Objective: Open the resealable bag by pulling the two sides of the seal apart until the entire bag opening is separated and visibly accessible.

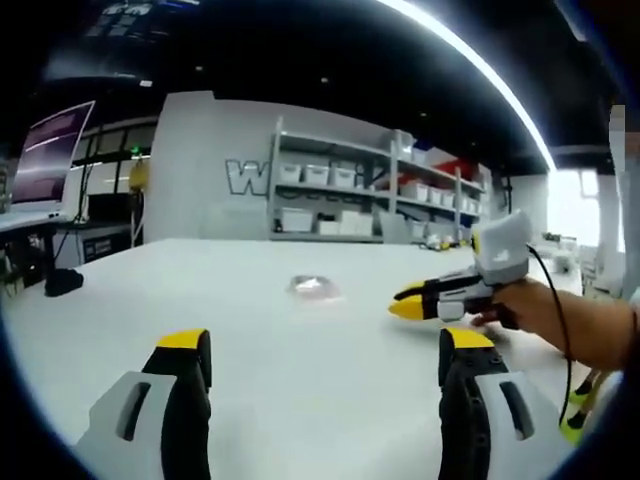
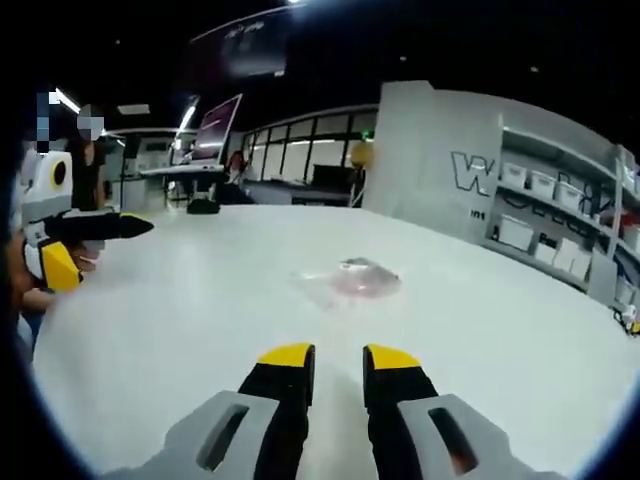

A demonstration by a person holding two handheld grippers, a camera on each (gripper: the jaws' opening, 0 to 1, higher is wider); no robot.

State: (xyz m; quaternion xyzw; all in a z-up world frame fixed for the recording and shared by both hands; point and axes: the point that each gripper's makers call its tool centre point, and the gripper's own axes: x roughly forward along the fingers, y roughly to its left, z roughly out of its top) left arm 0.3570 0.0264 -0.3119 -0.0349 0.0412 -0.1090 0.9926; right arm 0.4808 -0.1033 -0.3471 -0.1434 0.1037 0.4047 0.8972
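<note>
Small clear plastic resealable bag lies flat on the white surface, both yellow-tipped tongs, left and right, released and well short of it.

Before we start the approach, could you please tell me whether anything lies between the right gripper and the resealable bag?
Nothing visible does: only bare white table separates the right gripper from the resealable bag.

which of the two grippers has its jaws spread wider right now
The left gripper: its yellow-tipped jaws stand far apart. The right gripper shows only a narrow gap.
</note>
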